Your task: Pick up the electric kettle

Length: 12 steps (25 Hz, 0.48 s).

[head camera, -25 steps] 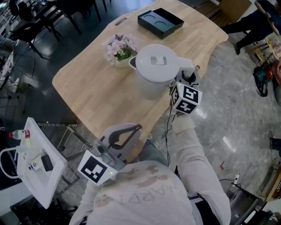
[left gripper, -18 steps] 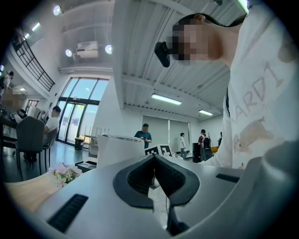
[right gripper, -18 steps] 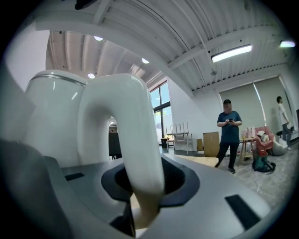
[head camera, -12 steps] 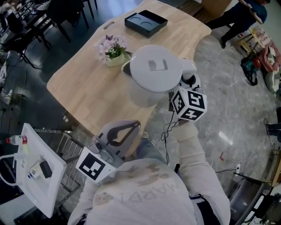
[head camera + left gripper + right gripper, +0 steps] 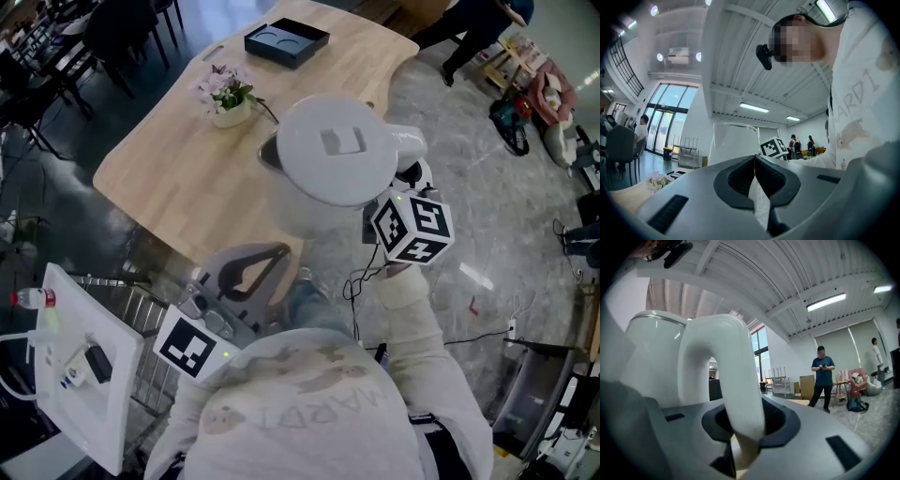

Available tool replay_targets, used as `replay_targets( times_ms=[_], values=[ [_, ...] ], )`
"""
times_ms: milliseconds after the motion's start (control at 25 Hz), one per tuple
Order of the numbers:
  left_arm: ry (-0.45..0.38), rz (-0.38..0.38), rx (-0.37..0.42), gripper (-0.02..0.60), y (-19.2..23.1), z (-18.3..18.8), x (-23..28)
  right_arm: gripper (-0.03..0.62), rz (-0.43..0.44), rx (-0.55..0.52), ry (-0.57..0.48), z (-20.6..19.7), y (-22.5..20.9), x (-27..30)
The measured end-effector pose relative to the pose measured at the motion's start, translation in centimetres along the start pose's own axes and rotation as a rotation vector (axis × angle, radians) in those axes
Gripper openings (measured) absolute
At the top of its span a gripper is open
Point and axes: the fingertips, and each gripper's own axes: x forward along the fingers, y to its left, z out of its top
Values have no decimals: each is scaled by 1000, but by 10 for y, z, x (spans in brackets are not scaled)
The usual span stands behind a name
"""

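Observation:
The white electric kettle hangs in the air beyond the table's near edge, lid up, large in the head view. My right gripper is shut on its curved handle, which fills the space between the pads in the right gripper view, with the kettle body to the left. My left gripper sits low near my chest, below the kettle, shut with nothing in it. In the left gripper view its tips meet, and the kettle shows just beyond them.
The wooden table carries a small flower pot and a black tray at its far end. A white tray with small items stands at lower left. Dark chairs stand at upper left, and a person stands across the room.
The kettle has risen off the table and come nearer to me, with the right gripper still on its handle. The left gripper has shifted a little below it.

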Motion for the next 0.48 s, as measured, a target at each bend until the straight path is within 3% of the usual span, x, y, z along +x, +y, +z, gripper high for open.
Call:
replay_targets(
  times_ms=[280,480],
  values=[
    [-27,-45,31,12,-46,13,-34,97,-22,12,-20,10,17,-75],
    [-57,2,49,12,-55,29,-59,97,-32,44,-22,10,25,-116]
  ],
)
